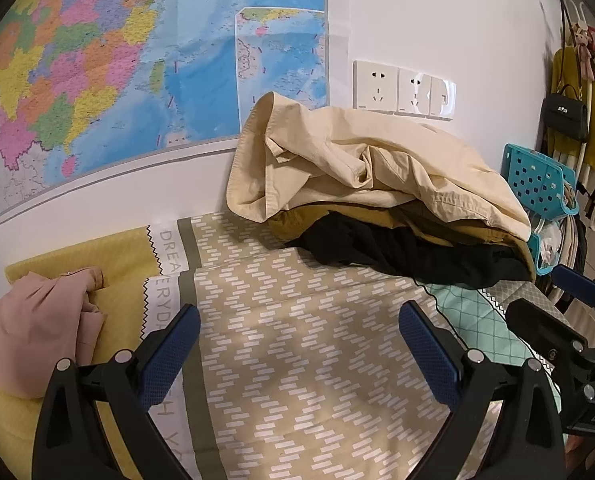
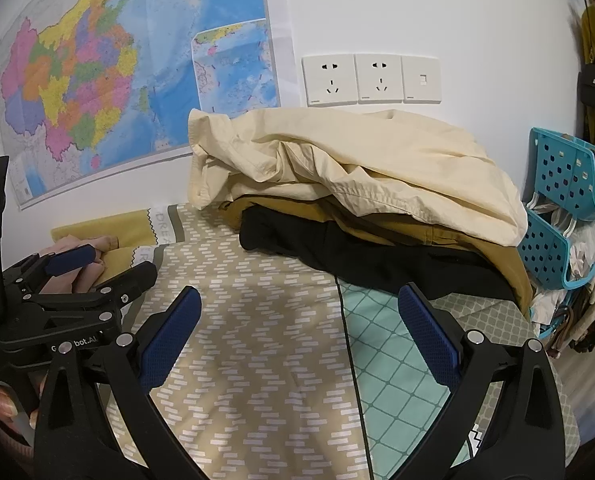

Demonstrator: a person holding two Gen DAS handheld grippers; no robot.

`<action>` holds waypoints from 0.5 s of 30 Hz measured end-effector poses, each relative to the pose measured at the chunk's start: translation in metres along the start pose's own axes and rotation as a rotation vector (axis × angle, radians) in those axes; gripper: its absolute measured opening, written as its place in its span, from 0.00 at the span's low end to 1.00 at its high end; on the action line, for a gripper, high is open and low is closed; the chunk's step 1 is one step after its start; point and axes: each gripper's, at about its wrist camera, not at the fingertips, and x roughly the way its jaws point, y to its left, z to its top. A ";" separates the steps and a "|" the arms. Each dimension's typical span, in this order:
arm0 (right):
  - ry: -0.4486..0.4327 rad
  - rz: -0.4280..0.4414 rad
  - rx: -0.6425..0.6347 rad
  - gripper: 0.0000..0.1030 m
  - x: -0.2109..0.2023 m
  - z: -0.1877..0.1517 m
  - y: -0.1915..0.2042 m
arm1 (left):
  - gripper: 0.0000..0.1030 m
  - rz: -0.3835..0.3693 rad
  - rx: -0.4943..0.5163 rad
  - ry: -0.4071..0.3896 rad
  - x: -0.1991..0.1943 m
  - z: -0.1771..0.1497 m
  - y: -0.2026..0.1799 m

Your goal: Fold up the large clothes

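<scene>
A pile of large clothes lies at the back of the bed against the wall. A crumpled cream garment is on top, over a mustard one and a black one. My left gripper is open and empty over the patterned bedspread, short of the pile. It also shows in the right wrist view as the left gripper. My right gripper is open and empty beside it, also short of the pile. A pink garment lies bunched at the left.
A large map and white wall sockets hang behind the bed. Teal perforated baskets stand at the right bed edge, with hanging clothes and a black handbag beyond. A hand holds the left gripper.
</scene>
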 end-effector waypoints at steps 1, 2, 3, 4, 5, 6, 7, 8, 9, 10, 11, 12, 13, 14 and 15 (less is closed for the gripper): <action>0.002 -0.003 0.000 0.95 0.000 0.000 0.000 | 0.93 0.001 0.000 0.001 0.000 0.000 -0.001; 0.004 -0.004 0.001 0.95 0.001 0.000 0.000 | 0.93 0.001 -0.001 0.003 0.001 0.000 -0.001; 0.007 -0.003 0.000 0.95 0.002 0.000 0.000 | 0.93 0.000 -0.004 0.007 0.002 0.001 -0.001; 0.008 -0.006 -0.002 0.95 0.003 0.001 -0.001 | 0.93 -0.005 -0.011 0.020 0.003 0.001 0.000; 0.007 -0.007 -0.002 0.95 0.004 0.002 -0.001 | 0.93 -0.007 -0.013 0.026 0.004 0.001 -0.001; 0.007 -0.004 -0.004 0.95 0.005 0.003 -0.001 | 0.93 -0.005 -0.013 0.026 0.006 0.001 -0.001; 0.009 -0.007 -0.007 0.95 0.007 0.003 -0.002 | 0.93 -0.002 -0.010 0.026 0.007 0.002 -0.001; 0.010 -0.007 -0.010 0.95 0.009 0.004 -0.002 | 0.93 0.000 -0.010 0.027 0.008 0.002 -0.001; 0.010 -0.007 -0.017 0.95 0.011 0.006 -0.003 | 0.93 0.004 -0.011 0.028 0.011 0.003 0.000; 0.010 -0.008 -0.022 0.95 0.013 0.007 -0.003 | 0.93 0.006 -0.014 0.033 0.013 0.004 0.001; 0.011 -0.009 -0.035 0.95 0.016 0.010 -0.003 | 0.93 0.007 -0.016 0.037 0.017 0.005 0.002; 0.011 -0.013 -0.043 0.95 0.018 0.011 -0.003 | 0.93 0.019 -0.015 0.039 0.020 0.006 0.003; 0.003 -0.017 -0.060 0.95 0.023 0.017 -0.002 | 0.93 0.034 -0.014 0.040 0.024 0.006 0.005; -0.004 -0.011 -0.080 0.95 0.028 0.023 -0.002 | 0.93 0.038 -0.022 0.034 0.028 0.007 0.007; -0.003 -0.015 -0.101 0.95 0.035 0.030 0.000 | 0.93 0.048 -0.025 0.043 0.032 0.007 0.010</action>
